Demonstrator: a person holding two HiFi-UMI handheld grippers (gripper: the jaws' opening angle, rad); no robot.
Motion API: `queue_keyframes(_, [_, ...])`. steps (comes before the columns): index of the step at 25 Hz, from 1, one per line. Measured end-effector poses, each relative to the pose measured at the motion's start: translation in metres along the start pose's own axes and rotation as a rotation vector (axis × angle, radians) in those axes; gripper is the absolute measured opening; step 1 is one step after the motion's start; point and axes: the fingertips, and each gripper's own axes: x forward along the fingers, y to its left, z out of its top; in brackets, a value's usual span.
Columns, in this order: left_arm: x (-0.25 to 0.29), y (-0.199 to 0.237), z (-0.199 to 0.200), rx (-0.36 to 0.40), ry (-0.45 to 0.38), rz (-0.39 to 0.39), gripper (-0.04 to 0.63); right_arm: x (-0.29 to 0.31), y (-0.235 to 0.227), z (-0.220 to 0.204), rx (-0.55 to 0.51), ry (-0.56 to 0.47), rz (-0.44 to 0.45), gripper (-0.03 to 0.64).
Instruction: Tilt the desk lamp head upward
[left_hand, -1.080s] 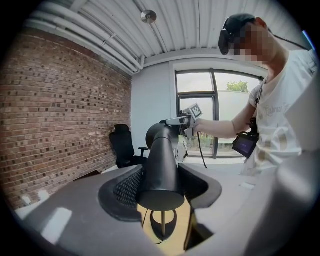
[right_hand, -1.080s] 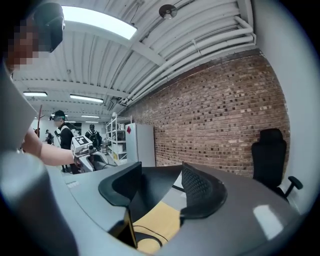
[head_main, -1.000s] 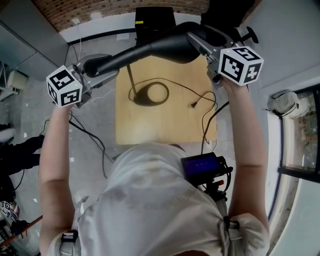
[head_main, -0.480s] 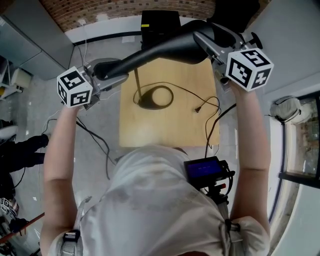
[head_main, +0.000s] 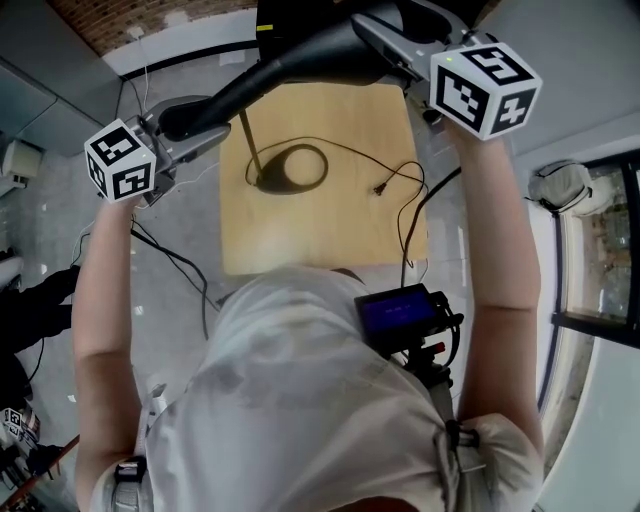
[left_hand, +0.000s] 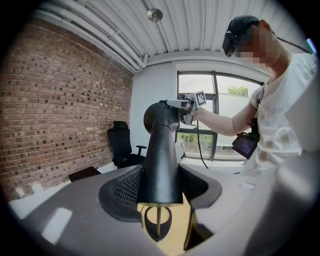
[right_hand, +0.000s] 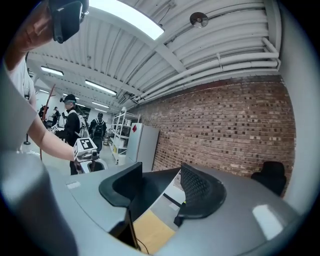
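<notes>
A black desk lamp head (head_main: 300, 60) spans the air above a wooden table (head_main: 320, 230), on a brass stem (head_main: 248, 140) rising from a ring base (head_main: 290, 168). My left gripper (head_main: 188, 128) is shut on the head's narrow end; in the left gripper view the head (left_hand: 160, 165) fills the space between its jaws (left_hand: 160, 197). My right gripper (head_main: 392, 45) is shut on the wide end. In the right gripper view the dark head (right_hand: 147, 192) sits between the pads (right_hand: 156, 189), with the left gripper (right_hand: 87, 150) beyond.
The lamp's thin cable (head_main: 400, 190) loops over the table's right side and edge. A black box (head_main: 285, 25) stands past the table's far edge. More cables (head_main: 170, 260) lie on the floor at left. An office chair (left_hand: 122, 142) stands by the brick wall.
My right gripper and the wide end of the lamp head have risen toward the head camera. The left gripper keeps its hold on the narrow end.
</notes>
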Motion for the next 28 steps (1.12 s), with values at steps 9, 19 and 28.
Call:
queue_keyframes(9, [0.007, 0.002, -0.006, 0.005, 0.022, -0.009, 0.221, 0.005, 0.008, 0.019, -0.058, -0.009, 0.003, 0.252])
queue_keyframes(19, [0.013, 0.002, -0.007, 0.0, 0.017, -0.023, 0.221, 0.009, 0.014, 0.036, -0.102, -0.025, -0.004, 0.244])
queue_keyframes(28, [0.021, 0.001, -0.008, -0.005, 0.0, -0.03, 0.221, 0.011, 0.017, 0.048, -0.132, -0.036, -0.007, 0.235])
